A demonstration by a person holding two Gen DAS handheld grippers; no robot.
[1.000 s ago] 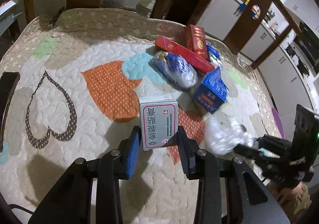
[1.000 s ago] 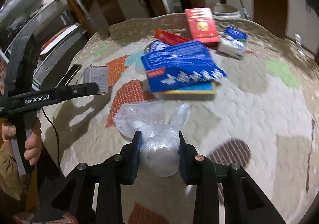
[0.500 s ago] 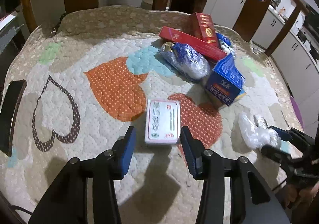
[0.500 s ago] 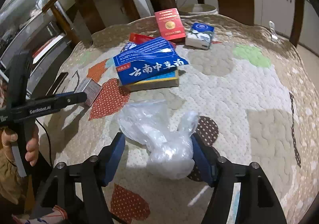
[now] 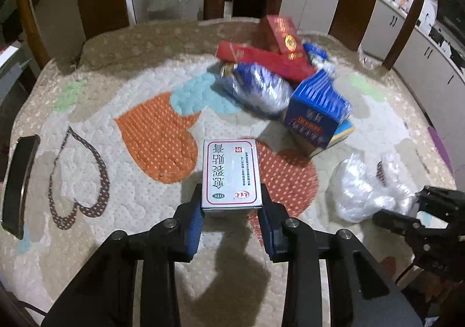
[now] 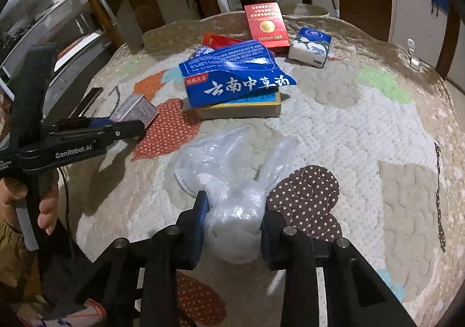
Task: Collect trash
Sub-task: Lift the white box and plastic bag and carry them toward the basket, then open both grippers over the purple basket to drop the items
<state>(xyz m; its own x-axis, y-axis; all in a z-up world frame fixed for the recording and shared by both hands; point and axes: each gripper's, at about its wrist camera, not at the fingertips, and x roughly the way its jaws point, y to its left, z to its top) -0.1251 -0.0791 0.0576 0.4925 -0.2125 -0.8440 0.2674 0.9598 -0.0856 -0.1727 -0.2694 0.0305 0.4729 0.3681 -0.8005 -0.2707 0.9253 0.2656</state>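
Left gripper (image 5: 232, 210) just clamped on white medicine box (image 5: 231, 173), right gripper (image 6: 234, 221) on crumpled plastic bag (image 6: 232, 196).

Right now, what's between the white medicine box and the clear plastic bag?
Bare quilt only: the red dotted heart patch separates white medicine box and clear plastic bag, per left wrist view.

1. Two red cardboard boxes (image 6: 266, 26), beyond the jaws.
2. Two blue cardboard boxes (image 6: 237, 77), beyond the jaws.
3. One white medicine carton (image 5: 231, 173), between jaws.
4. One clear plastic bag (image 6: 232, 205), between jaws.
5. One black phone (image 5: 20, 181), left of jaws.
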